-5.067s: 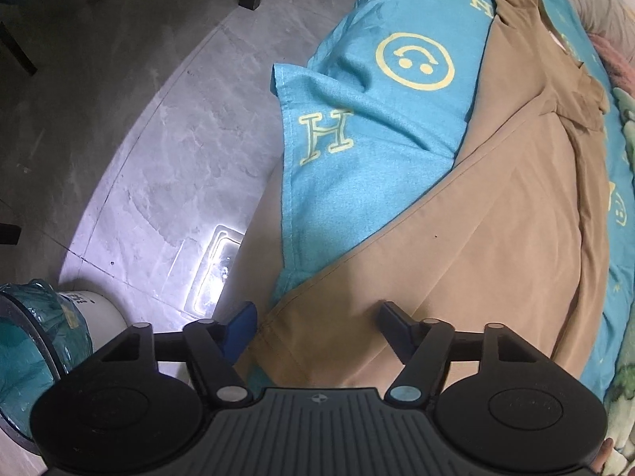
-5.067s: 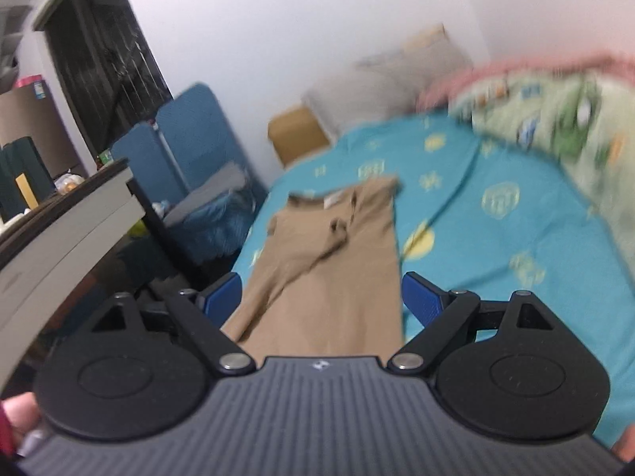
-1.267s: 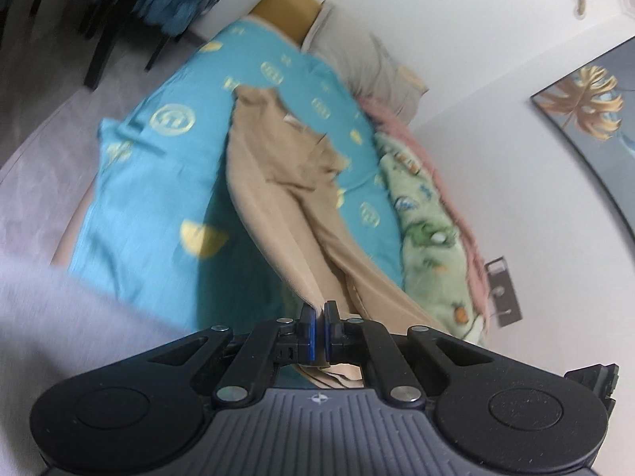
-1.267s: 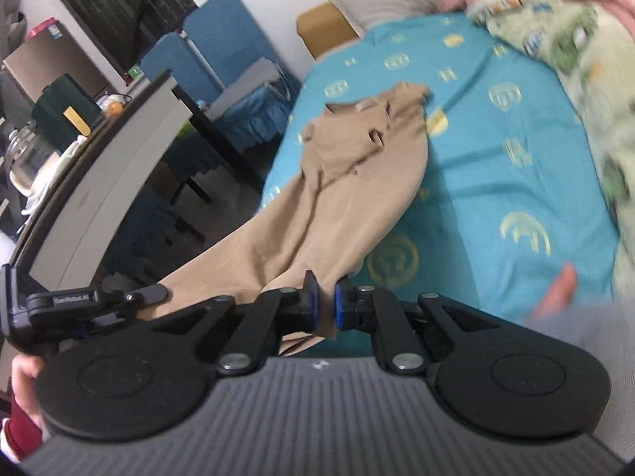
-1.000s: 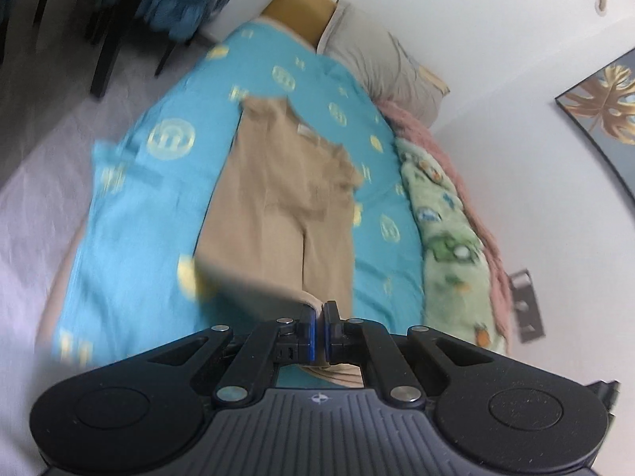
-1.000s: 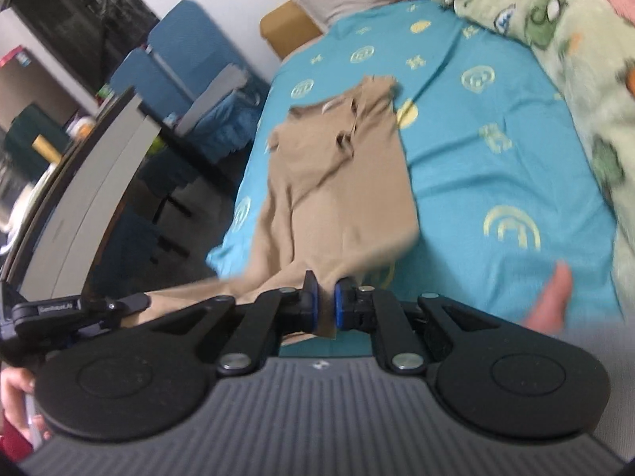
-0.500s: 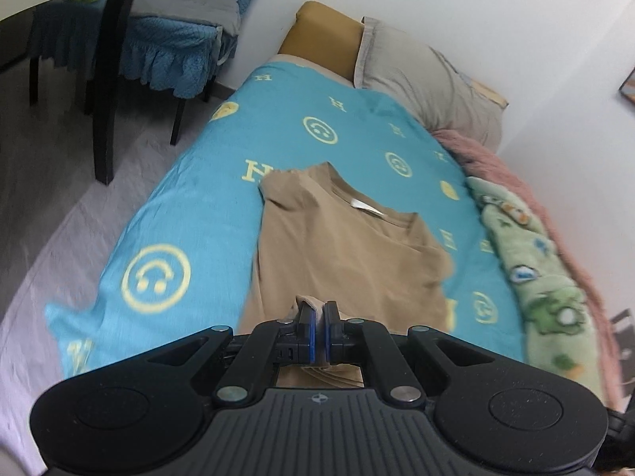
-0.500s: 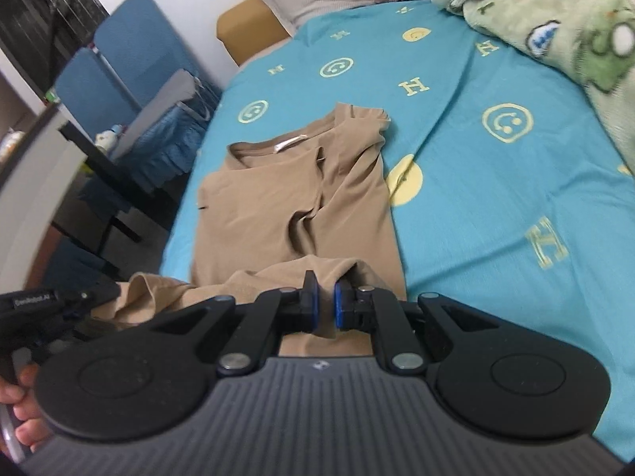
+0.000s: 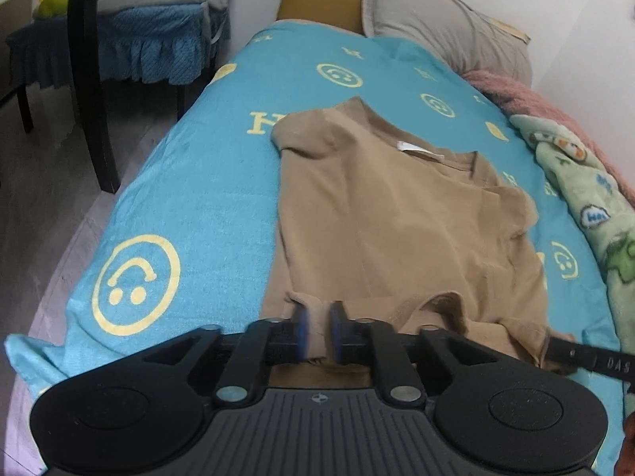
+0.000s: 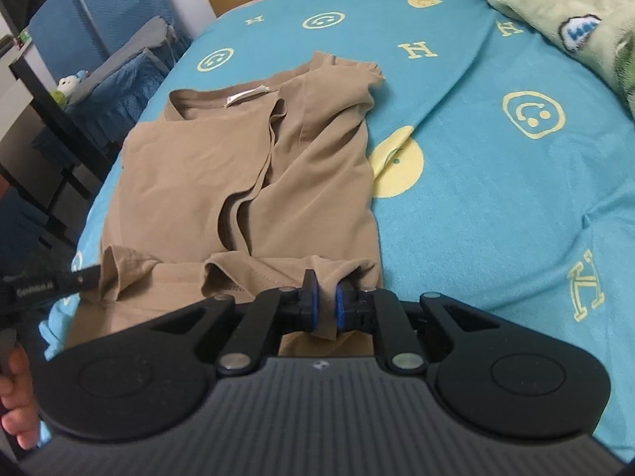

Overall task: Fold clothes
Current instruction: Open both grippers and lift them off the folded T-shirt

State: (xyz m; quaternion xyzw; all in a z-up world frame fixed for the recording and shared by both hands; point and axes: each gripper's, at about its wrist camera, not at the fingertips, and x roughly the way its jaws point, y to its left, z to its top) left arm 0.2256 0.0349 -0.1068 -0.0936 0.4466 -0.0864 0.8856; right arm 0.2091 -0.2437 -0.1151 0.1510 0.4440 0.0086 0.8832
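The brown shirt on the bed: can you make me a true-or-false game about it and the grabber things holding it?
1. The left gripper is pinching the brown shirt. True.
2. The right gripper is wide open and holds nothing. False: it is shut on the shirt's fabric.
3. The shirt lies on a red bedsheet. False: the bedsheet is turquoise with yellow smiley faces.
4. The bottom of the shirt is folded up over the rest of it. True.
5. The shirt's white neck label is showing. True.
6. The green blanket covers the shirt. False: it lies at the side of the bed, apart from the shirt.
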